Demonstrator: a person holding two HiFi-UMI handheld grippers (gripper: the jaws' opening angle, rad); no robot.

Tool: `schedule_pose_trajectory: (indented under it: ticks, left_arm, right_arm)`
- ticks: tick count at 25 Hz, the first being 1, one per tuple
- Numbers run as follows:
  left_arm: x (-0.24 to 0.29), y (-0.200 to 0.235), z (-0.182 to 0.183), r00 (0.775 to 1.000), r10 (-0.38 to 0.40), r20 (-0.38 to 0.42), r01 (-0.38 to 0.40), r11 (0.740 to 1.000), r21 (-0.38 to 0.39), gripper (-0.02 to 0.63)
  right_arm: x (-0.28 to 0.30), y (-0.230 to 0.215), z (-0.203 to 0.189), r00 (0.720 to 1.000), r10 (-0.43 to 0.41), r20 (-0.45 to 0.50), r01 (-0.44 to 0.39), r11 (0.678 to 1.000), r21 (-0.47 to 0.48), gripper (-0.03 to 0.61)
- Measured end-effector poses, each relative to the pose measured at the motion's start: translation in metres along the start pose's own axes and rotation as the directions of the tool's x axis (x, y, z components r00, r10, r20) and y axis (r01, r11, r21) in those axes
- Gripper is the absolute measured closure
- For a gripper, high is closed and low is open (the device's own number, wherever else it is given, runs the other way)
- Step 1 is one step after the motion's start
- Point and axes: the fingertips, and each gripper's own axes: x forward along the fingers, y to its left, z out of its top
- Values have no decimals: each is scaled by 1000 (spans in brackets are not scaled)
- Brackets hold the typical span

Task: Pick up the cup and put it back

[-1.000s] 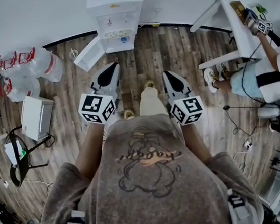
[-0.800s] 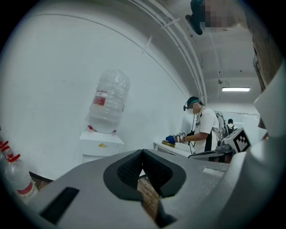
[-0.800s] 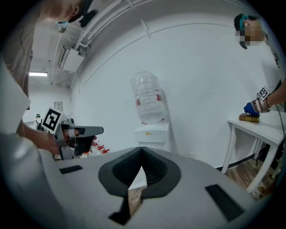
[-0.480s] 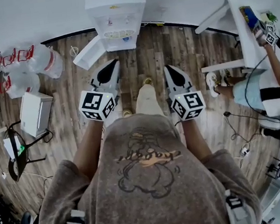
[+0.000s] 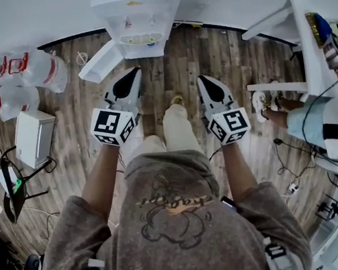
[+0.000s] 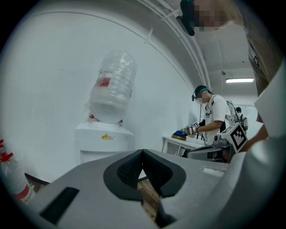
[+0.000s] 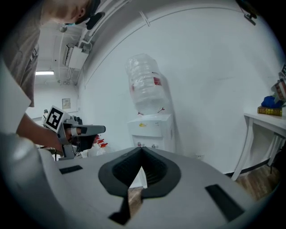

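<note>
The left gripper [image 5: 132, 74] and the right gripper [image 5: 201, 81] are smooth pale-grey plastic wedges that taper to a point. Each carries a white cube with black square markers at its rear. In each gripper view the black ribbed pads meet at the tip, so both tools are clenched with nothing between them. Only a sliver of floor shows through the gap beneath the pads.

Ahead stands a boxy white water dispenser [image 5: 137, 13], and its top is cut off by the upper edge of the head view. The left gripper view shows a clear, crumpled plastic bottle [image 6: 111, 87] upended on it. A flat white panel [image 5: 102, 61] lies slanted just beside its base.

The floor [image 5: 233, 56] is brown wood plank with a streaky grain. Clear water jugs [image 5: 24, 73] with red handles lie on it at the left, near a white rectangular box [image 5: 32, 137].

The only candidate for the cup [image 5: 81, 58] is a small pale round thing on the floor between the jugs and the panel. It is well apart from both grippers and too small to identify surely.

At the right, a second person [image 5: 326, 124] leans at a white table [image 5: 307, 41] and is partly cut off by the frame. The wearer's grey printed shirt hides the floor directly below.
</note>
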Motion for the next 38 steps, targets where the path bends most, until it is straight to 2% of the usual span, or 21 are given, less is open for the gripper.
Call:
schedule_pose_trajectory:
  ticks: [10, 18, 27, 34, 38]
  left_arm:
    - [60, 53, -103, 1000, 8, 12, -8, 999, 35, 612]
    - [101, 102, -195, 999, 27, 30, -28, 999, 34, 611]
    - [132, 144, -296, 998, 15, 54, -18, 998, 65, 611]
    - [143, 157, -352, 997, -9, 78, 2, 996, 91, 611]
    - [149, 165, -377, 995, -5, 97, -4, 996, 91, 611]
  right_arm:
    - [78, -53, -90, 1000, 10, 19, -9, 999, -49, 578]
    - [139, -96, -183, 1000, 26, 4, -26, 997, -67, 577]
    - [199, -130, -278, 998, 54, 33, -51, 996, -73, 577]
    - [223, -148, -338, 997, 55, 60, -54, 998, -16, 577]
    - [235, -152, -363, 996, 59, 61, -57, 998, -32, 577]
